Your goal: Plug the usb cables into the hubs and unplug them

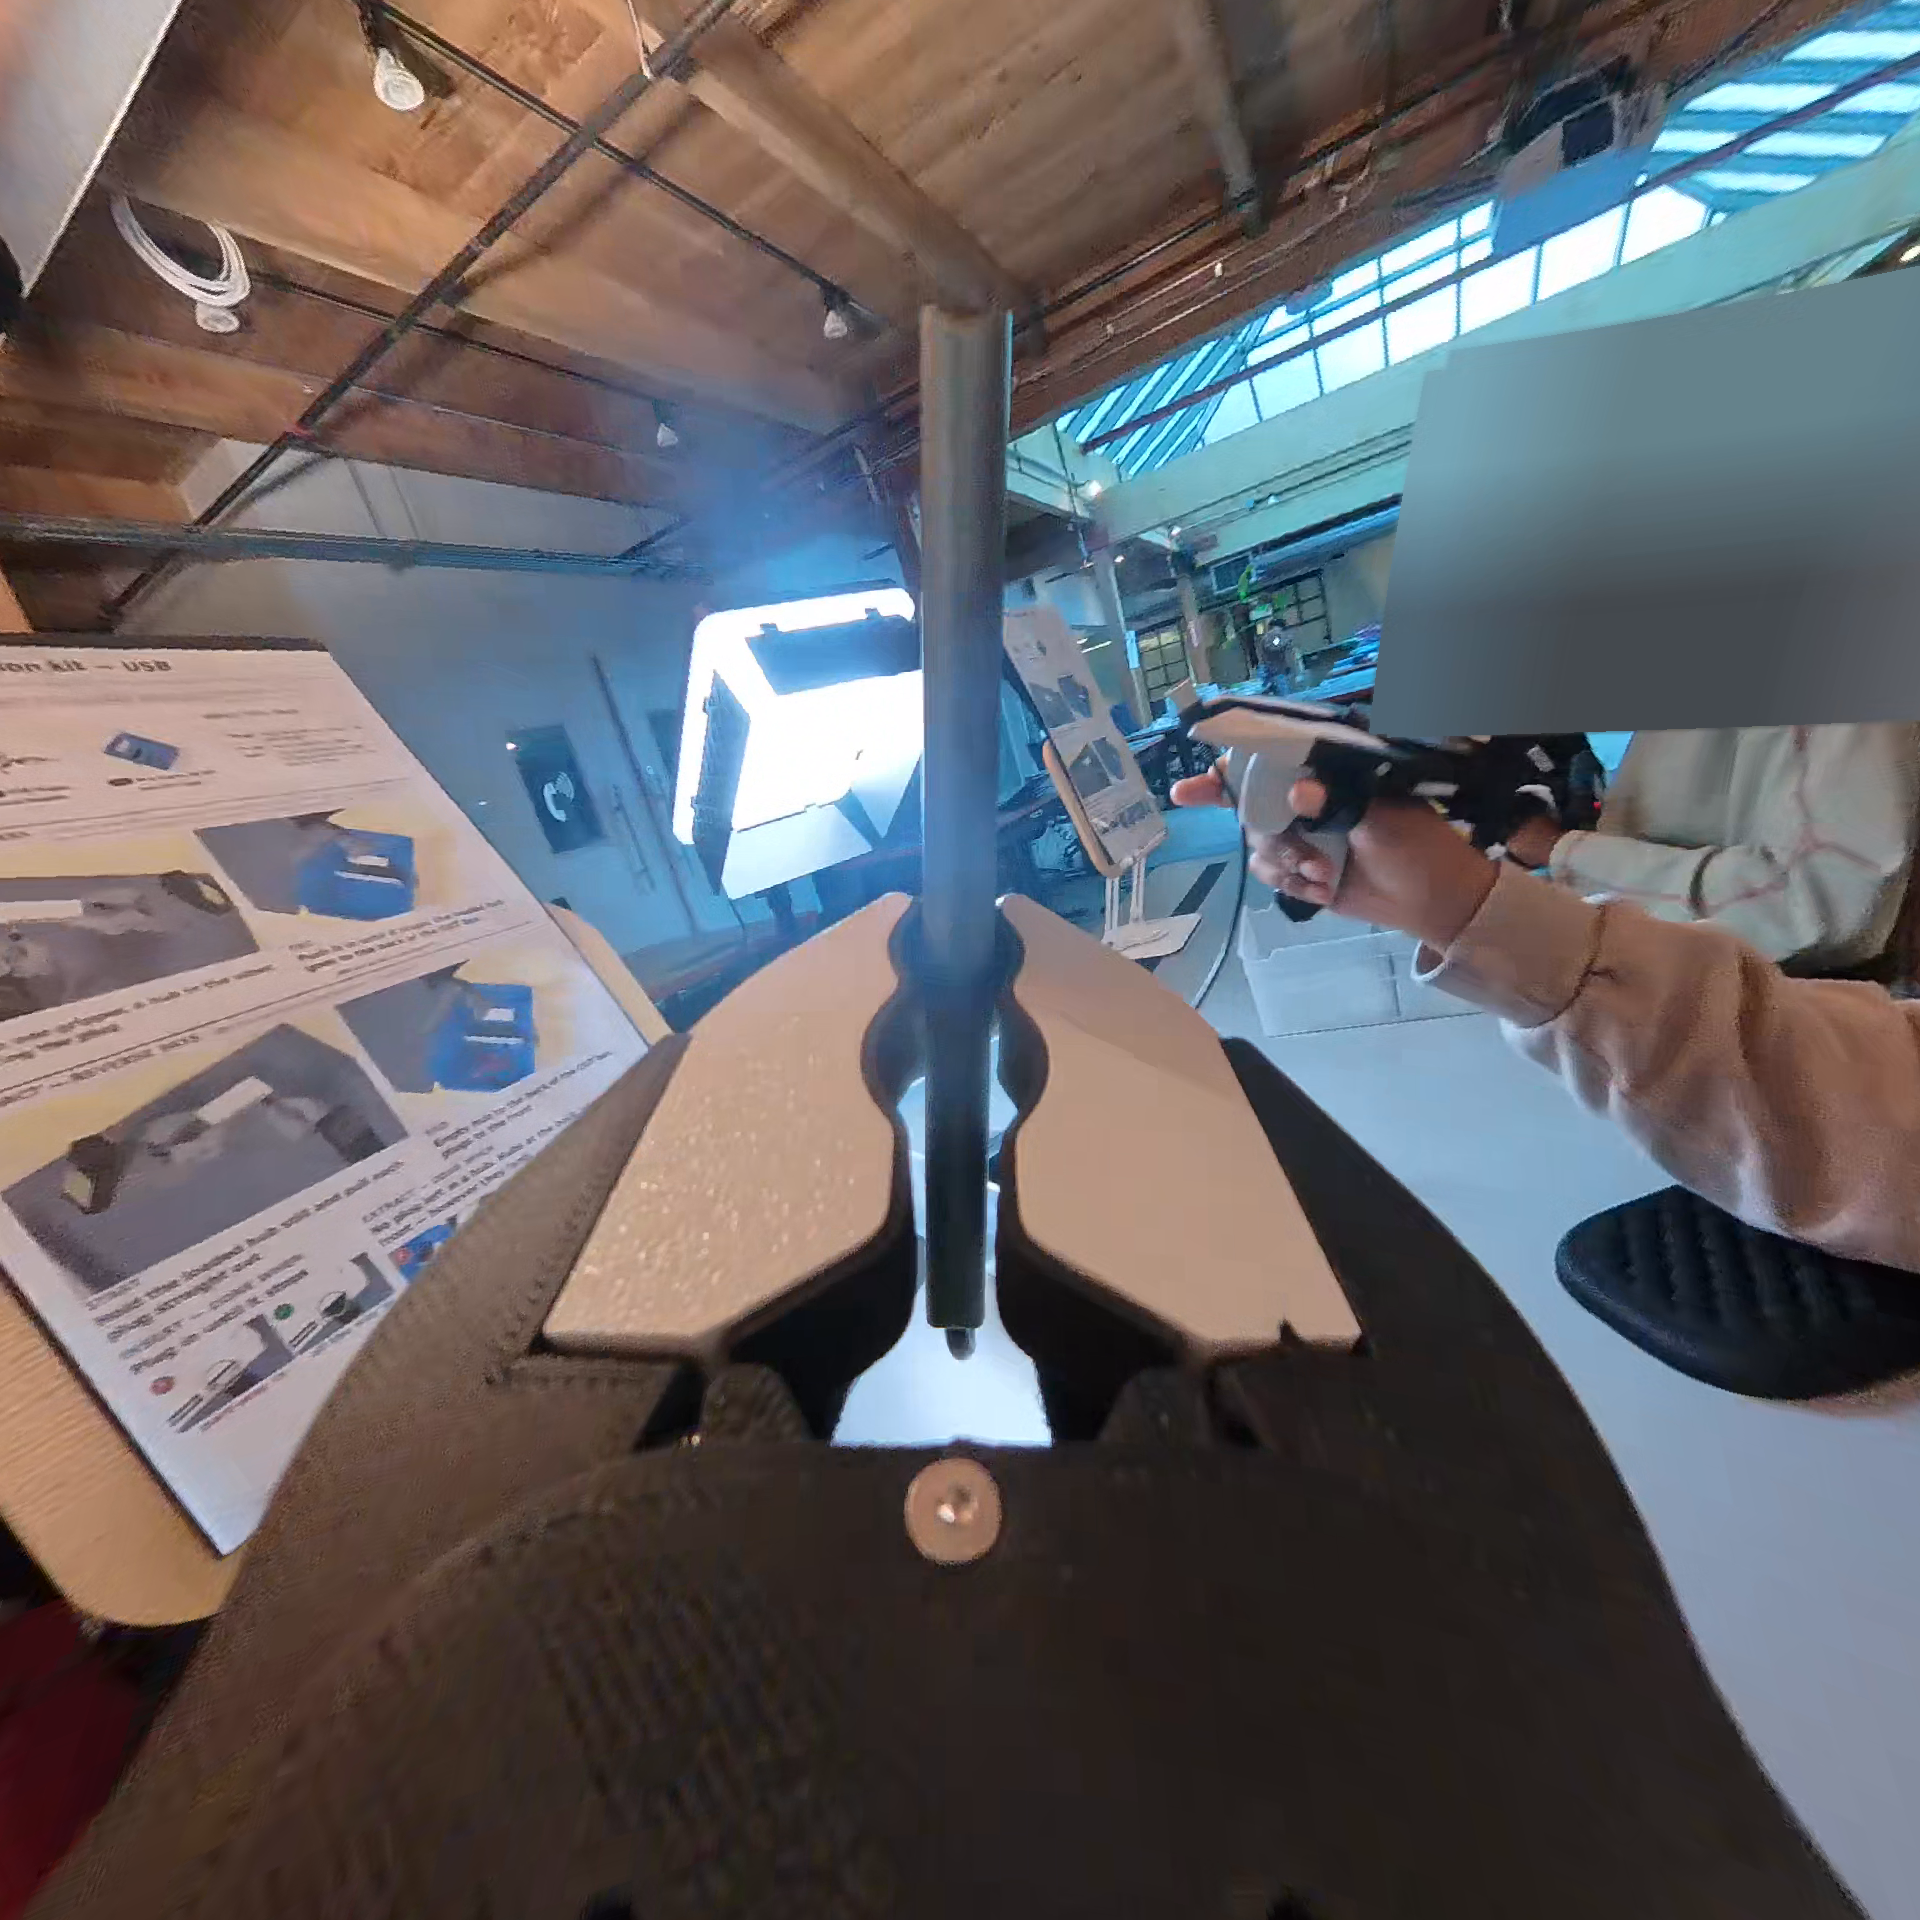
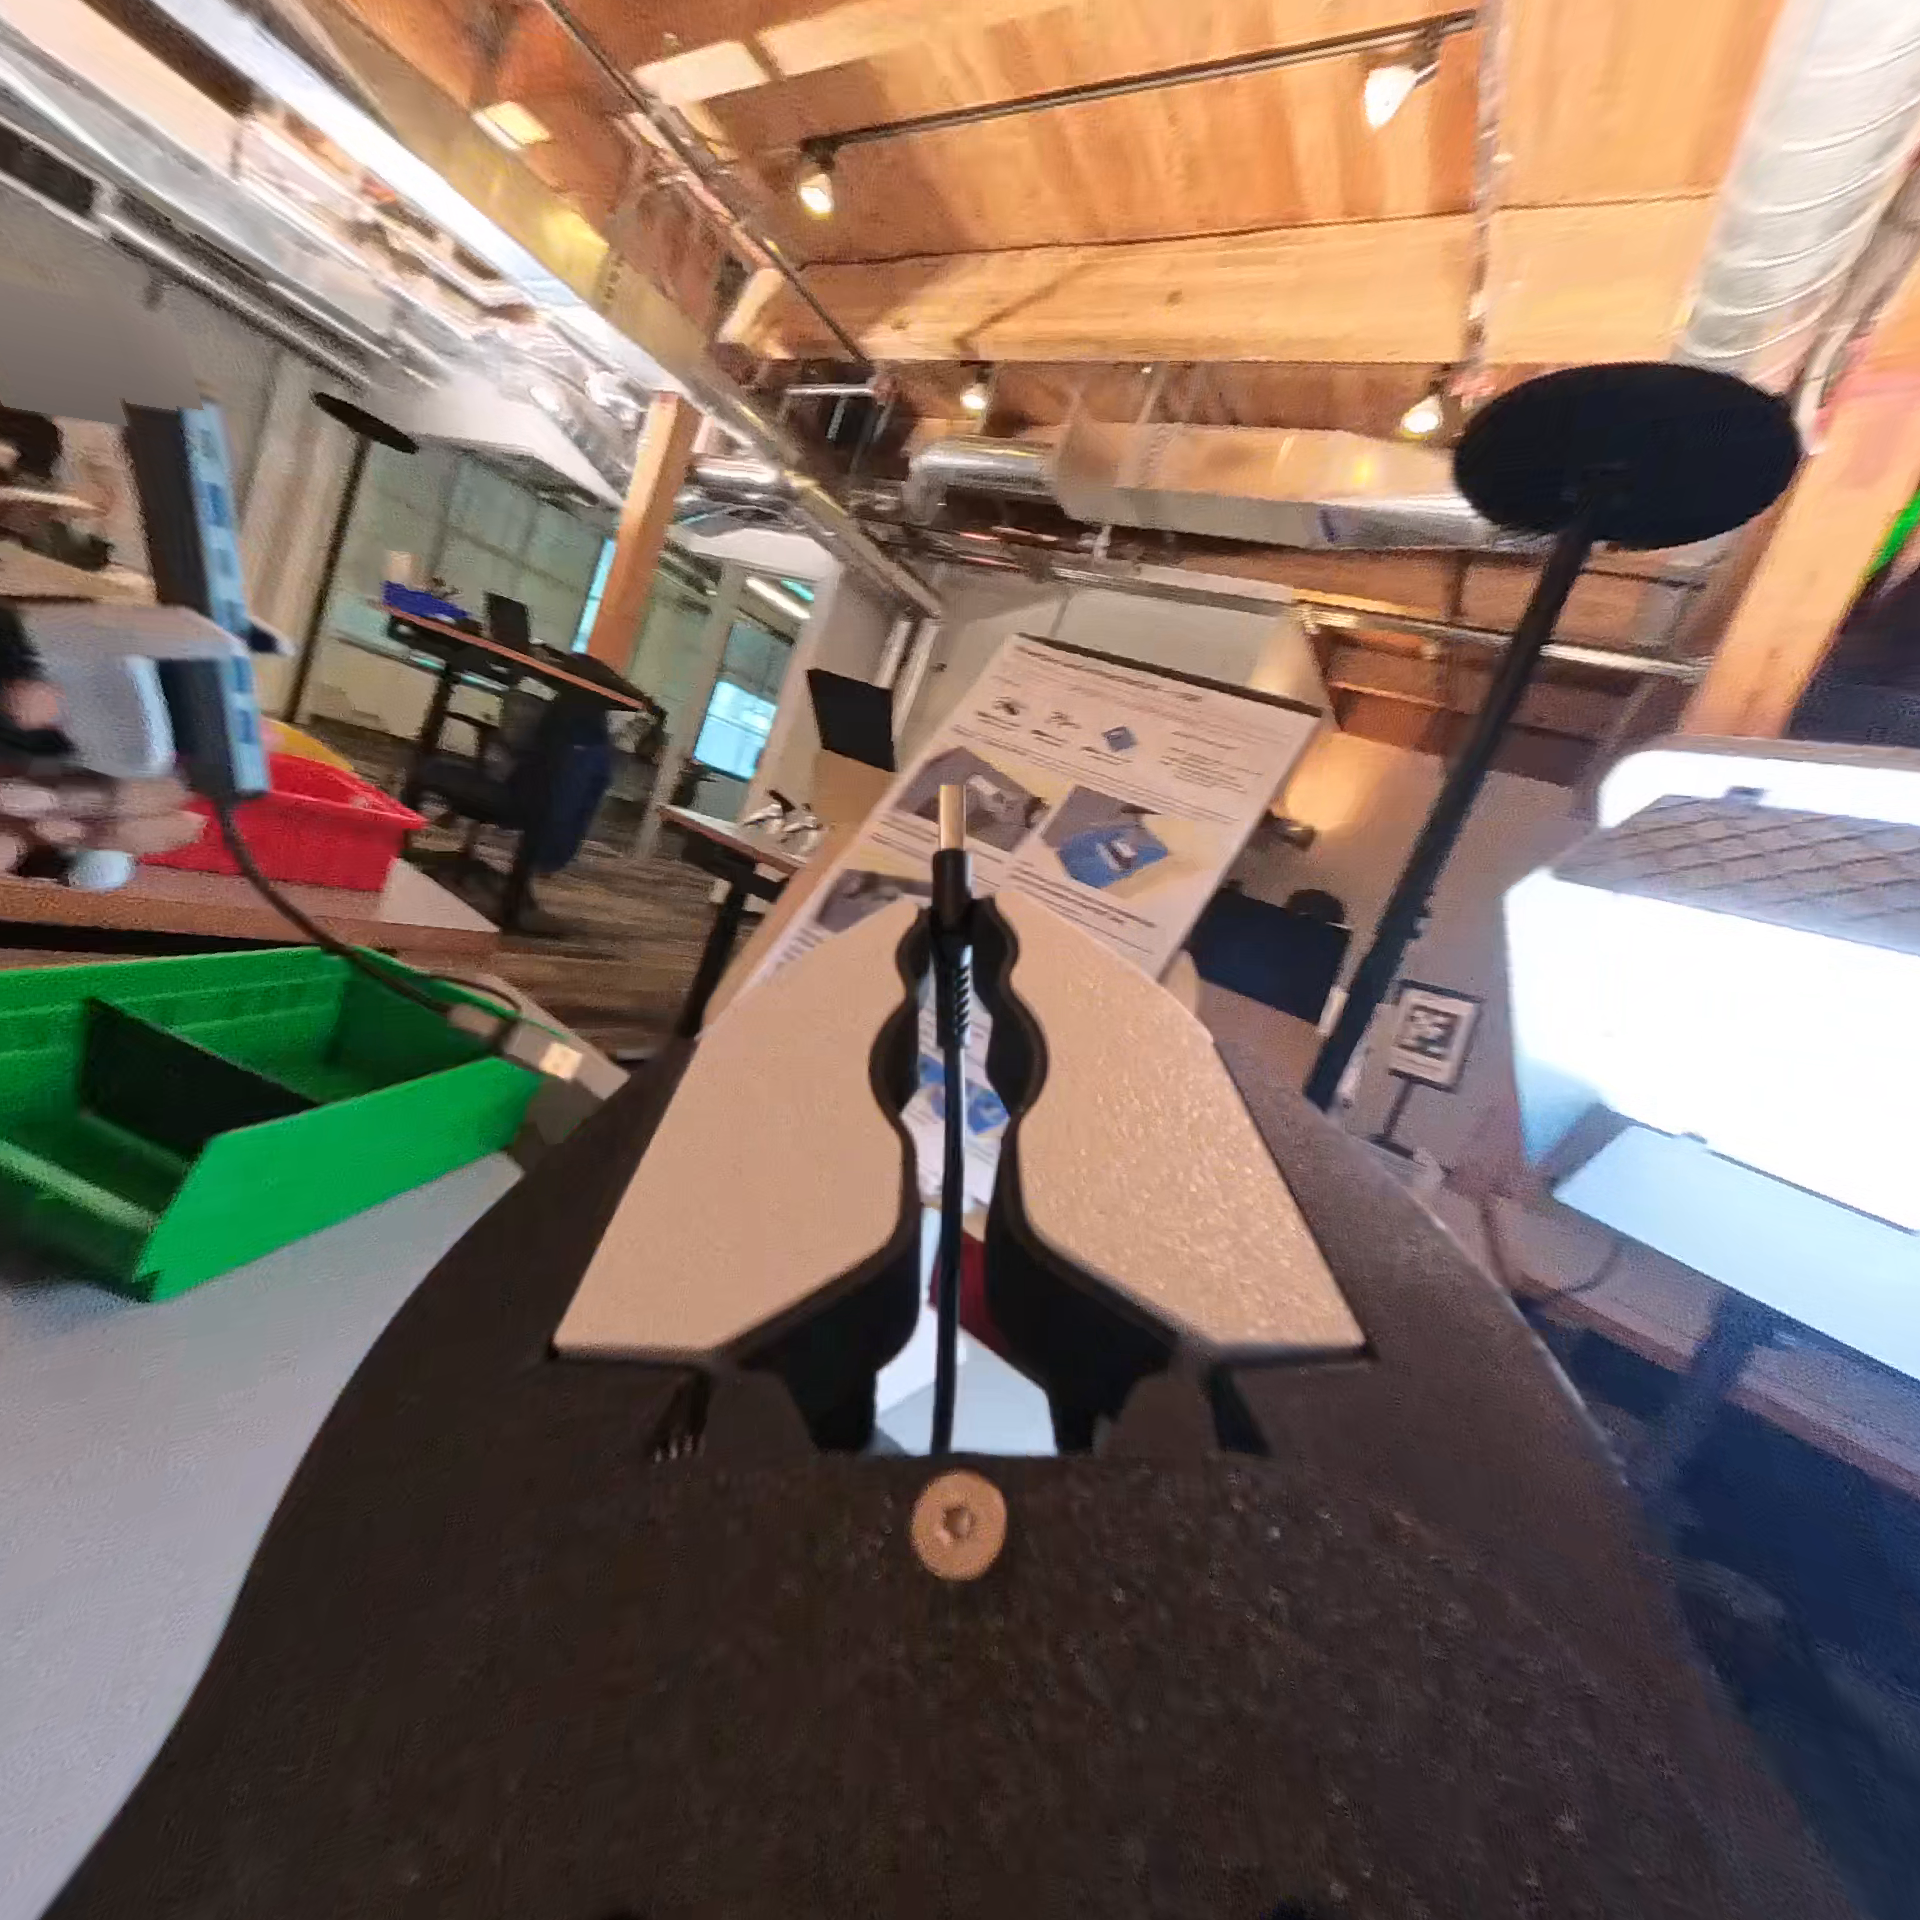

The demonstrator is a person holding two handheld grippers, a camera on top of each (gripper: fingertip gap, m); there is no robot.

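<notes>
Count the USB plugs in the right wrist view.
2. One USB plug sticks up from the shut right gripper; a second plug lies by the green bin's right end. More may be hidden.

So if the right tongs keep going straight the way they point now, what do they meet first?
Probably the white printed instruction board standing on the table. The right tongs are shut on the black USB cable, whose silver plug tip lines up with the board. How far off the board stands is unclear.
</notes>
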